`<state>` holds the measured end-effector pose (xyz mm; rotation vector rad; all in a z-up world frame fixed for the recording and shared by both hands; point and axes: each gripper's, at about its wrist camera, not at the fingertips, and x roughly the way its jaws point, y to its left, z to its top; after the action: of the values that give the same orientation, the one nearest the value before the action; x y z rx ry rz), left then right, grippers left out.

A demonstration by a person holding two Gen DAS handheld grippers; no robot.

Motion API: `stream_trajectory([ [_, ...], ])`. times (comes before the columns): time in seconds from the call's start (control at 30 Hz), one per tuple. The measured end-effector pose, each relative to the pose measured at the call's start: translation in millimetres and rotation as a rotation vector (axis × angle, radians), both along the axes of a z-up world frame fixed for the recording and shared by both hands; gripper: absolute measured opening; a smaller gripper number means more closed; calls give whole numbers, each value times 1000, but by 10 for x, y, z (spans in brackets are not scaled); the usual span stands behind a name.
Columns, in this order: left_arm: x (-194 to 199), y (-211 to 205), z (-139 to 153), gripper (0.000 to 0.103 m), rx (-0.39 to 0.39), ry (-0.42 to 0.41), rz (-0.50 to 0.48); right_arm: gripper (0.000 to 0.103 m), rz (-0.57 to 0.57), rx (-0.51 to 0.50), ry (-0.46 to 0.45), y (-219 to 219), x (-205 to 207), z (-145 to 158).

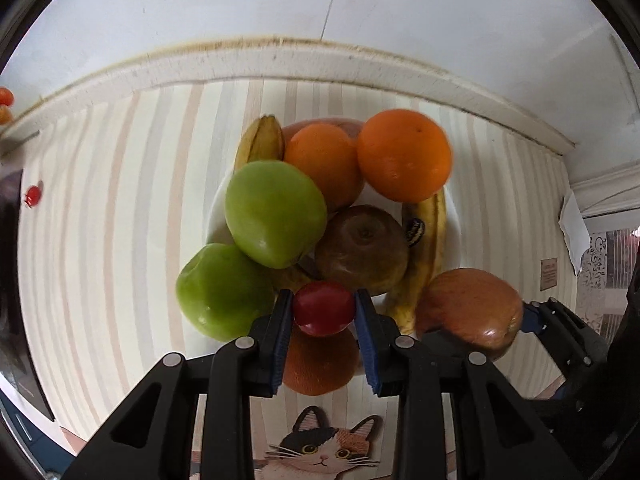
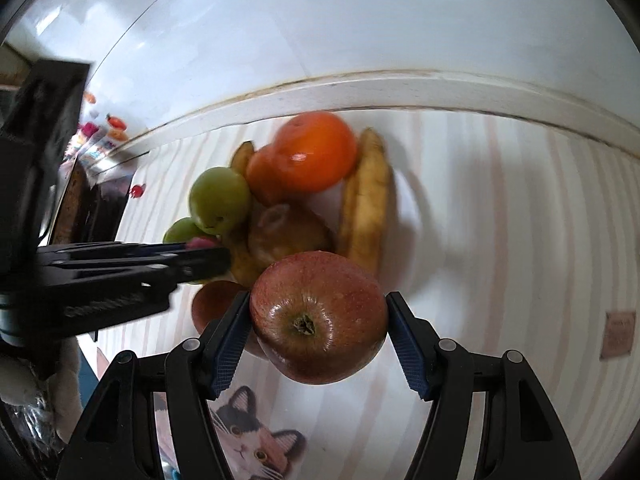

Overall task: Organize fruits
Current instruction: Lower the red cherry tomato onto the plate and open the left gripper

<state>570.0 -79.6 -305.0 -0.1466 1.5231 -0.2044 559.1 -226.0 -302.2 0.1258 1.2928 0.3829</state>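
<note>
I've L gripper (image 1: 323, 309) clamped on small red fruit (image 1: 324, 308), R gripper (image 2: 318, 320) half-open gripping red apple (image 2: 318, 316), both above plate's (image 1: 454, 224) near edge.

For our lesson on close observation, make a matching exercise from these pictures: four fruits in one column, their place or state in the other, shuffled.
1. small dark-red round fruit
2. large red apple
3. big round orange
4. tiny red fruit

A. lying alone on the striped tablecloth
B. held in the right tool
C. piled on the white plate
D. held in the left tool

Pairs: 1-D, 2-B, 3-C, 4-A
</note>
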Motion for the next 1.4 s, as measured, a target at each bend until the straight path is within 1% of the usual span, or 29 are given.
stream_trajectory([
  [0.1, 44, -3, -66, 29, -10, 46, 9, 69, 30, -8, 19, 139, 16, -100],
  [0.17, 52, -3, -91, 31, -22, 55, 19, 69, 40, -12, 18, 215, -13, -169],
  [0.2, 53, -1, -96, 33, -25, 57, 26, 69, 44, -23, 0, 235, -24, -164],
  [0.27, 57, 0, -107, 38, -25, 60, 33, 70, 42, -20, 1, 251, -10, -174],
  [0.3, 56, -4, -111, 46, -43, 62, 33, 71, 37, -4, 2, 236, -9, -166],
  [0.37, 55, -4, -117, 47, -52, 63, 45, 71, 31, 11, 4, 235, 0, -167],
  [0.47, 62, 15, -104, 51, -66, 54, 57, 71, 24, 25, 2, 216, 12, -146],
  [0.57, 69, 22, -88, 60, -88, 50, 67, 71, 18, 24, 0, 204, 14, -141],
  [0.63, 68, 12, -78, 72, -100, 49, 67, 71, 15, 28, 0, 198, 10, -148],
  [0.7, 60, -18, -53, 77, -92, 39, 57, 71, 8, 31, 4, 181, 4, -148],
  [0.77, 50, -40, -18, 78, -69, 23, 51, 71, 3, 42, 9, 144, -16, -131],
  [0.87, 3, -53, 93, 78, -40, -20, 40, 71, -3, 18, 0, 10, -185, -77],
  [0.9, -17, -50, 125, 78, -35, -32, 40, 71, -4, 4, 19, -21, -252, -129],
  [0.97, -64, -60, 186, 78, -13, -58, 29, 69, 29, -45, 62, -15, -425, -342],
  [1.0, -100, -77, 217, 78, 2, -74, 17, 61, 37, -71, 71, -6, -495, -426],
  [1.03, -145, -88, 246, 78, 19, -88, 8, 55, 34, -76, 69, -18, -611, -512],
  [1.07, -190, -92, 276, 78, 33, -101, 2, 54, 39, -121, 63, -7, -712, -574],
  [1.13, -317, -87, 353, 78, 61, -138, 1, 54, 44, -143, 7, -9, -900, -609],
  [1.17, -381, -80, 383, 78, 69, -149, 0, 54, 48, -149, 4, -20, -1007, -666],
  [1.2, -474, -64, 414, 78, 78, -161, 3, 54, 52, -157, -41, -26, -1094, -640],
  [1.23, -534, -54, 431, 78, 87, -169, 8, 54, 44, -134, -30, -70, -1156, -609],
  [1.27, -614, -43, 450, 78, 97, -173, 10, 54, 27, -89, -5, -131, -1183, -562],
  [1.3, -694, -32, 463, 78, 99, -171, 10, 56, 9, -41, 12, -211, -1210, -487],
  [1.33, -784, -15, 471, 78, 99, -166, 13, 63, 6, -7, 44, -286, -1236, -402],
  [1.37, -877, 2, 475, 78, 92, -159, 14, 70, 28, 33, 140, -361, -1262, -352],
  [1.4, -940, 8, 479, 78, 87, -156, 14, 78, 30, 55, 187, -418, -1290, -332],
])
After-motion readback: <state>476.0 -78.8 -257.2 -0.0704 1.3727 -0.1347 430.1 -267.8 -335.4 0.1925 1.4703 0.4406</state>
